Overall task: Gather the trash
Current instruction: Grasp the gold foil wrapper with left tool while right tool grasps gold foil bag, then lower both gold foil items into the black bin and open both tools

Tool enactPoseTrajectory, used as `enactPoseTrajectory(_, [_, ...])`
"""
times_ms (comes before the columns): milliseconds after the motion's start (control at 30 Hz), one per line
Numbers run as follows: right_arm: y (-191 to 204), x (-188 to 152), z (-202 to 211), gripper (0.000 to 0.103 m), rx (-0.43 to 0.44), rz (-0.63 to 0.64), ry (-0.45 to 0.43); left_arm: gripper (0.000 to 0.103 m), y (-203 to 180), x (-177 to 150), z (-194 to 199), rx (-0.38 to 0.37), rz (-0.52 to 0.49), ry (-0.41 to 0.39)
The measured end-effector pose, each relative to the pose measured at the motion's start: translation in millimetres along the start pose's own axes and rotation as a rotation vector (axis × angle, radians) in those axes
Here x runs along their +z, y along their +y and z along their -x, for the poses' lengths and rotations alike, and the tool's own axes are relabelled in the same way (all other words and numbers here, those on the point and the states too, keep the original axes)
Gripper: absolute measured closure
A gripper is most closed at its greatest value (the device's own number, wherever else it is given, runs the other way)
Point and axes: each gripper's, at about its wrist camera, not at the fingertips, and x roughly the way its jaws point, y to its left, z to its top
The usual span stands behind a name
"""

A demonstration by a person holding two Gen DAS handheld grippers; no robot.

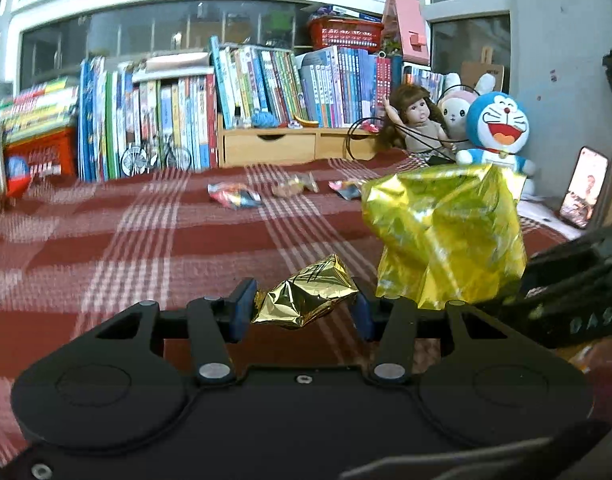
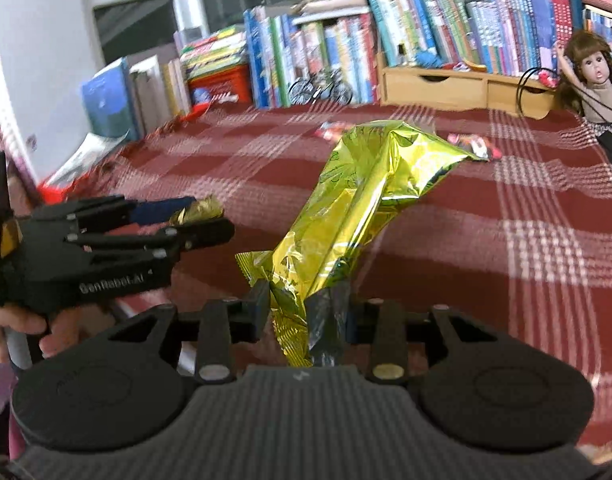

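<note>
Left gripper (image 1: pixel 304 312): jaws clamped on a small crumpled gold foil wrapper (image 1: pixel 306 298), which is pinched between the blue pads and lifted clear of the cloth; in the right wrist view the same gripper (image 2: pixel 210 220) shows side-on at the left edge, with a hand (image 2: pixel 22 328) on its grip below and the gold scrap poking out at its tip. Right gripper (image 2: pixel 304 312): jaws closed on the lower end of a large yellow-gold foil bag (image 2: pixel 361 196), which stands up and leans away from the camera, its far end raised above the table (the part between the fingers is crumpled and partly dark). Seen from the left wrist, this bag (image 1: pixel 441 236) hangs just right of the small wrapper, apart from it. Surface: table under a red-and-white plaid cloth (image 1: pixel 146 248). Remaining litter: three colourful snack wrappers (image 1: pixel 236 196) lying in a loose row far back on the cloth, near the wooden drawer unit (image 1: pixel 294 144). Background: a row of upright books (image 1: pixel 266 88), a red basket (image 1: pixel 343 32) on top, a doll (image 1: pixel 415 120), a blue cat plush (image 1: pixel 495 128), a phone (image 1: pixel 583 186) propped at right with its screen lit.
</note>
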Motion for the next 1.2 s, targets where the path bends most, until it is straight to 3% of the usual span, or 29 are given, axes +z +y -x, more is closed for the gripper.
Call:
enactPoseTrajectory(300, [26.6,-60.1,13.3,0.062,0.046,0.085,0.096,0.056,-8.7,-58.2,38.8,0.017,0.05,0.099])
enactPoseTrajectory(533, [44.6,-102.7,8.7,0.062,0.078,0.146,0.205,0.056,-4.6,-101.3,37.6,0.039,0.077,0.234])
enactPoseTrajectory(933, [58.6,-143.1,-21.6,0.061,0.11,0.185,0.341,0.055,-0.6,-141.7,21.9,0.07,0.087,0.364])
enactPoseTrajectory(1100, [60.3,-145.3,-27.8,0.053,0.119,0.184,0.347,0.055,0.7,-146.2,21.1,0.064,0.09,0.381])
enactPoseTrajectory(1133, [59.7,-145.6,-28.2,0.043,0.121,0.182,0.346,0.055,0.7,-146.7,20.9,0.064,0.088,0.382])
enactPoseTrajectory(1200, [59.4,-143.8,-29.0,0.037,0.127,0.173,0.341,0.055,0.6,-146.7,20.3,0.065,0.085,0.383])
